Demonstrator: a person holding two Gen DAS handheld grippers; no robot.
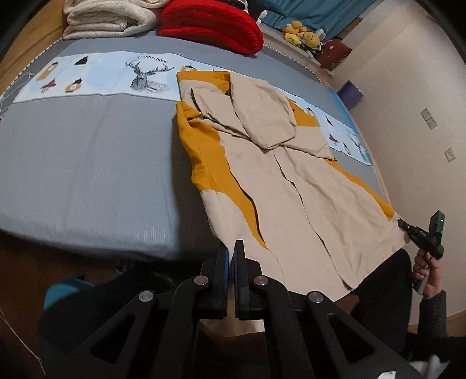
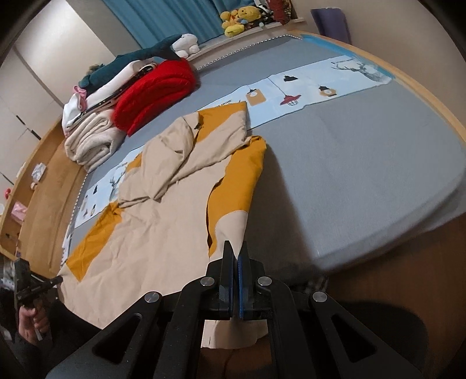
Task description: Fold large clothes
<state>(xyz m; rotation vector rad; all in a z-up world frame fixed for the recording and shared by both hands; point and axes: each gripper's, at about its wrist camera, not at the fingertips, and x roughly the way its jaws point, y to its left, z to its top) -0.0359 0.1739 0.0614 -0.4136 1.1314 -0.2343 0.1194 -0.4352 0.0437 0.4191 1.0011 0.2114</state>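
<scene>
A large beige and mustard-yellow coat [image 1: 279, 186] lies spread on the grey bed, sleeves folded over its chest, hem hanging over the near edge; it also shows in the right wrist view [image 2: 163, 221]. My left gripper [image 1: 232, 250] is shut on one bottom hem corner of the coat. My right gripper [image 2: 236, 250] is shut on the other hem corner. The right gripper also shows in the left wrist view [image 1: 403, 224], pinching that corner. The left gripper shows at the left edge of the right wrist view [image 2: 56, 280], at the opposite corner.
The grey bed [image 1: 87, 163] has a printed light-blue strip [image 1: 116, 75] across it. A folded red blanket [image 1: 212, 23] and cream blanket [image 1: 107, 20] lie at the head. Plush toys [image 1: 303, 33] sit on a ledge. A wall [image 1: 422, 87] runs along the right.
</scene>
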